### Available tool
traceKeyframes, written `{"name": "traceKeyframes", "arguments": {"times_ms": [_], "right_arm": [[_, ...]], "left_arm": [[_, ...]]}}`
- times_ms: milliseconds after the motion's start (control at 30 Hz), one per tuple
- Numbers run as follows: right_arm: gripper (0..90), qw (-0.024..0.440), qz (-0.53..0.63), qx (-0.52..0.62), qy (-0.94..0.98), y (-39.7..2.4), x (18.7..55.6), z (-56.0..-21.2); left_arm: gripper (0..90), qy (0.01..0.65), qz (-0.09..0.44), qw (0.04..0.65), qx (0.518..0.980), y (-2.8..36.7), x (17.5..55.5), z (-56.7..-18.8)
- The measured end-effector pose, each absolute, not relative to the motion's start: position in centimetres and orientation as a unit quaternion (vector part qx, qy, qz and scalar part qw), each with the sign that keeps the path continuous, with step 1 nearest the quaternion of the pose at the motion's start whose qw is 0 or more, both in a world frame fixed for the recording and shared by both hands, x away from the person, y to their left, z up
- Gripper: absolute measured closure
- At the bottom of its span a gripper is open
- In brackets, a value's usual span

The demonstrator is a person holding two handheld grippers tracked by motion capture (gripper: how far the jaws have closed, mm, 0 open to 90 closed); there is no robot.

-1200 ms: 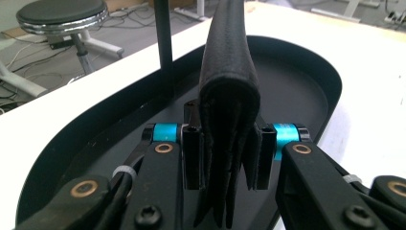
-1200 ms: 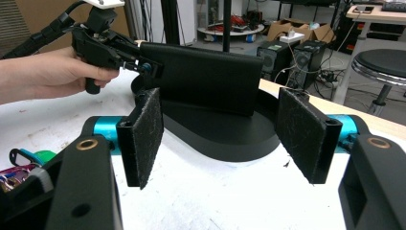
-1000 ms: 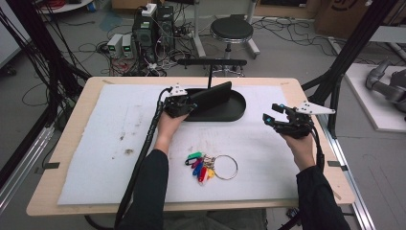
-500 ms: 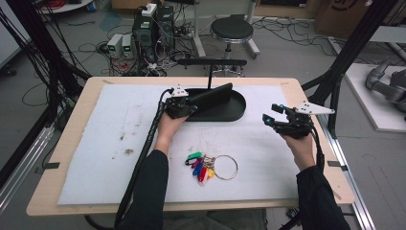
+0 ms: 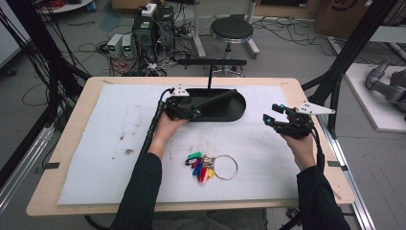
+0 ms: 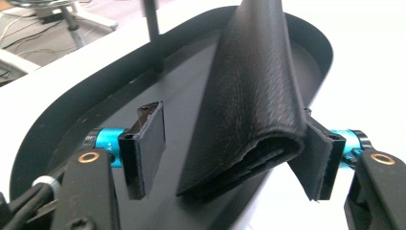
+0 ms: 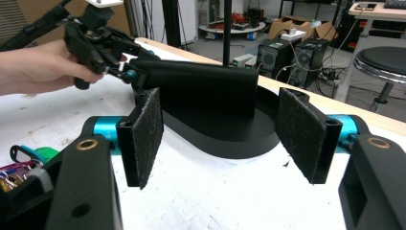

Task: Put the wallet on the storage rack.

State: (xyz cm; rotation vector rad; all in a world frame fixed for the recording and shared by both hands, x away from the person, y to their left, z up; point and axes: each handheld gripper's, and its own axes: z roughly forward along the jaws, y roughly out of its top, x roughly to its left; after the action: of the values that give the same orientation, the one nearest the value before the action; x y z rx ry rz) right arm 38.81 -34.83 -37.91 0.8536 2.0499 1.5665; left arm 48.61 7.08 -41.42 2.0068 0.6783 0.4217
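The step in hand looks like the release of a folded black leather wallet (image 6: pixel 249 120) into the black oval tray (image 5: pixel 237 112), which sits toward the far edge of the bench (image 5: pixel 67 191), about midway along it. The left gripper (image 5: pixel 187 111) sits at the tray's left end; its jaws have just been opening, and in the left gripper view the wallet's folded end stands between them, clear of the left pad (image 6: pixel 146 143), while whether the right pad still touches it cannot be told. So the grip reads as let go, with the wallet lying lengthwise in the tray and its near end propped on the rim. The right gripper (image 5: pixel 277 120) hovers near the right edge of the bench with its 2 jaws spread and nothing between them. A ring of coloured key tags (image 5: pixel 203 165) lies on the white mat (image 5: pixel 110 143) toward the near edge, apart from both grippers. The next move likely calls for drawing the left gripper straight back off the wallet without dragging it, then turning to the keys.
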Motion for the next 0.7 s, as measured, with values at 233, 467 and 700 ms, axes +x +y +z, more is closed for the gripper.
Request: {"name": "traceKeyframes", "arguments": {"times_ms": [233, 467, 700], "right_arm": [[34.6, 0.214, 0.562, 0.307, 0.737, -34.9, 38.8, -37.9], [34.6, 0.215, 0.561, 0.309, 0.737, -34.9, 38.8, -37.9], [34.5, 0.214, 0.558, 0.313, 0.738, -35.1, 38.8, -38.1]], "left_arm": [[33.0, 0.248, 0.173, 0.484, 0.821, 6.6, 46.9, -40.1], [33.1, 0.256, 0.173, 0.510, 0.803, 8.1, 45.5, -39.2], [32.8, 0.261, 0.184, 0.535, 0.782, 10.3, 43.5, -38.5]]}}
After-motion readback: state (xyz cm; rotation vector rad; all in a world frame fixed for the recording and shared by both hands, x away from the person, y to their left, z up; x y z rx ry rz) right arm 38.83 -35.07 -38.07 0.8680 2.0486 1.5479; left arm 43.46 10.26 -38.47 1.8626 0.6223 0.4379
